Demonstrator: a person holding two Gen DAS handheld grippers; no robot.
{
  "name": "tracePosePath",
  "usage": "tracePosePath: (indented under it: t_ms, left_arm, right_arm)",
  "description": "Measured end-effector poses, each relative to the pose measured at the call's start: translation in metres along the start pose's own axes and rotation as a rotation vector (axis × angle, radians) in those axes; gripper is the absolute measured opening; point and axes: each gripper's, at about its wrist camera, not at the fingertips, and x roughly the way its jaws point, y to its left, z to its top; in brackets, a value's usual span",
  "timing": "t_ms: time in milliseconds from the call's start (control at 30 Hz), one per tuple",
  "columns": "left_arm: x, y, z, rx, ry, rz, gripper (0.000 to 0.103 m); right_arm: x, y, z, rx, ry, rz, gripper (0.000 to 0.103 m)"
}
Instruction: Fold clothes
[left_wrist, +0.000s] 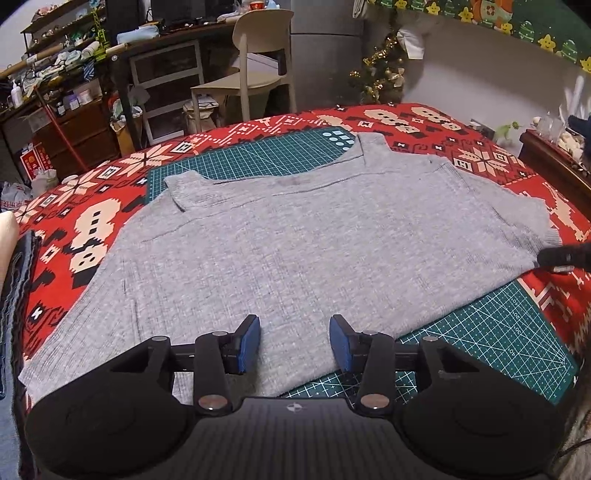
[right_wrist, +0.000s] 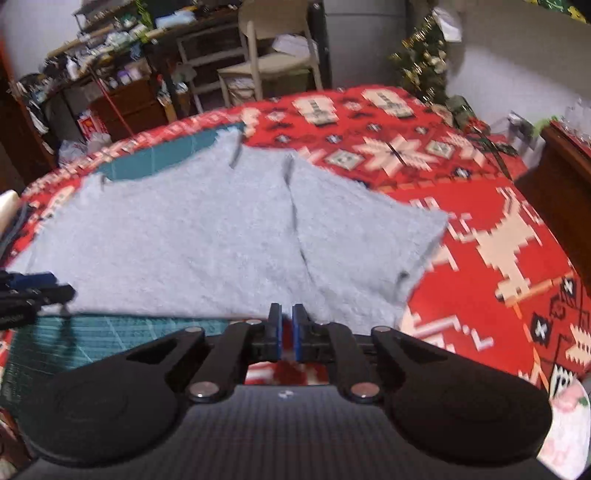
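A grey knit shirt (left_wrist: 295, 243) lies spread flat on a green cutting mat (left_wrist: 491, 332) over a red patterned tablecloth. My left gripper (left_wrist: 294, 341) is open, its blue pads either side of the shirt's near hem, just above the cloth. My right gripper (right_wrist: 287, 328) has its jaws almost closed at the hem of the shirt (right_wrist: 221, 236) near the sleeve, with a thin gap between the pads; whether cloth sits between them is not visible. The right gripper also shows at the right edge of the left wrist view (left_wrist: 565, 258), by the sleeve.
The red tablecloth (right_wrist: 480, 229) covers the whole table. A beige chair (left_wrist: 255, 62), a cluttered desk and shelves stand behind the table. A small Christmas tree (left_wrist: 384, 70) is at the back right. A wooden cabinet (left_wrist: 554, 166) stands at the right edge.
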Motion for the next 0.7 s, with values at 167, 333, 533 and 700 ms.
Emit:
tracePosePath:
  t_ms: [167,333,533,700]
  left_arm:
    - [-0.003,0.008,-0.001,-0.022,0.005,0.026,0.042]
    - [-0.008,0.027,-0.007,-0.077,0.02,0.034,0.042]
    - [-0.024,0.051,-0.02,-0.133,0.027,0.074,0.042]
    - [-0.04,0.072,-0.032,-0.187,0.018,0.119,0.042]
  right_arm:
    - [0.02,0.004,0.014,-0.008,0.0,-0.035,0.007]
    - [0.016,-0.013,0.006,0.042,0.005,-0.027,0.003]
    - [0.003,-0.007,0.008,0.039,-0.012,-0.001,0.009]
    - [0.0,0.016,0.015,-0.026,-0.033,0.041,0.011]
